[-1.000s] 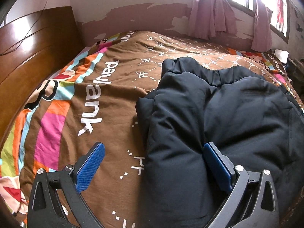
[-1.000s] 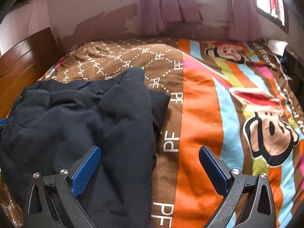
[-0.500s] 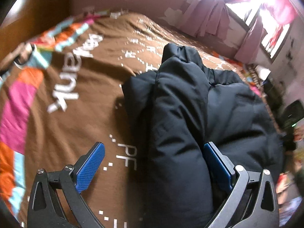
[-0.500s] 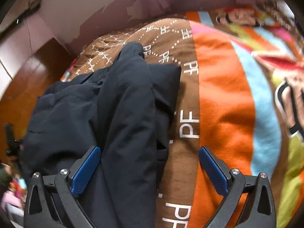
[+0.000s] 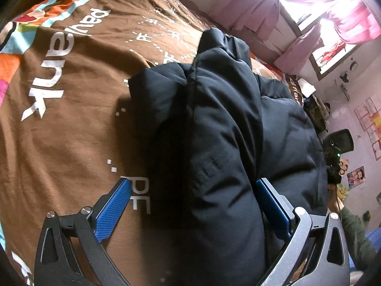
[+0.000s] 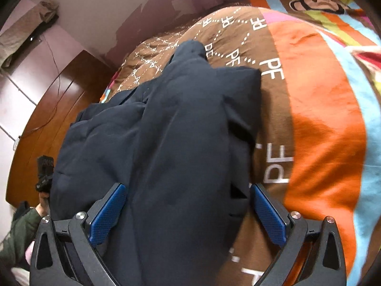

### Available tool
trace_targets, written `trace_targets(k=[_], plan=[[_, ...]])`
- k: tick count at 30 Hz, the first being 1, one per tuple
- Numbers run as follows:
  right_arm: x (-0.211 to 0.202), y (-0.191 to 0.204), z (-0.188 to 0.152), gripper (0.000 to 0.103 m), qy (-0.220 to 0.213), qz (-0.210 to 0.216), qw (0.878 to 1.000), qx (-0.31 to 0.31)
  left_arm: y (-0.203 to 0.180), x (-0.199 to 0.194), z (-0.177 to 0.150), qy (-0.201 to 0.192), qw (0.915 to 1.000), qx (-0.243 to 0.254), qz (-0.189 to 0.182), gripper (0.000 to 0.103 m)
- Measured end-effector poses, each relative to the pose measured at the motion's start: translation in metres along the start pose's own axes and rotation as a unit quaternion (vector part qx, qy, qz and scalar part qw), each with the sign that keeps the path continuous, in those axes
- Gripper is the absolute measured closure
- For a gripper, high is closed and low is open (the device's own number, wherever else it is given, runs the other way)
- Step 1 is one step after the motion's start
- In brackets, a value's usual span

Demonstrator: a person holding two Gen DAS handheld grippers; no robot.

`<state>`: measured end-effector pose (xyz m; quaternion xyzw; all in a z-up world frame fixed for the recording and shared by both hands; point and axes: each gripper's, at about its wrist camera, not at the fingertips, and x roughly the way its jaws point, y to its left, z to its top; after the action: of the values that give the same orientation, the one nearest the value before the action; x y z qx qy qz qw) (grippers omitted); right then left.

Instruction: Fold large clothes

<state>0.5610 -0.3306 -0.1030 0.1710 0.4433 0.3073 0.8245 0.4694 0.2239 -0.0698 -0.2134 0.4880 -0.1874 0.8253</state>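
Note:
A dark navy padded jacket [image 5: 214, 124] lies bunched on a brown and multicoloured bedspread [image 5: 71, 119]. My left gripper [image 5: 193, 208] is open, and the jacket's thick left-hand fold runs up between its blue pads [image 5: 114, 209]. In the right wrist view the same jacket [image 6: 181, 124] fills the middle. My right gripper [image 6: 188, 214] is open too, astride the jacket's right-hand fold, with its right pad [image 6: 266, 214] over the bedspread [image 6: 321, 119]. I cannot tell whether the pads touch the cloth.
A wooden headboard [image 6: 47, 109] stands at the left of the bed. Pink curtains [image 5: 262, 12] hang by a bright window. The person's green sleeve [image 5: 352, 226] and the other gripper's body [image 6: 44, 174] show at the frame edges. Posters cover the far wall [image 5: 369, 124].
Both grippers have tilted down and moved in over the jacket's two side folds, which now lie between the fingers. Their openings stay the same width.

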Motion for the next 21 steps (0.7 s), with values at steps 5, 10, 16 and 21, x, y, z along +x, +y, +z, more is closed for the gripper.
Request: trace_targets(k=[5,10,16,21], plan=[[0.002,0.004,0.0,0.001,0.002,0.027,1.0,0.011,-0.006,0.002,-0.001,0.02,0.9991,0.008,-0.037,0.003],[0.0,0.005,-0.004,0.012,0.013,0.038,0.999,0.029,-0.007,0.003,0.0,0.033,0.9984,-0.004,-0.045,0.005],[0.002,0.02,-0.006,0.038,0.017,0.005,0.999,0.028,-0.009,-0.008,-0.001,0.021,0.9986,-0.018,-0.045,0.038],[0.0,0.039,-0.006,0.067,0.019,-0.004,1.0,0.01,-0.02,-0.017,-0.005,0.014,0.9996,-0.005,-0.022,0.06]])
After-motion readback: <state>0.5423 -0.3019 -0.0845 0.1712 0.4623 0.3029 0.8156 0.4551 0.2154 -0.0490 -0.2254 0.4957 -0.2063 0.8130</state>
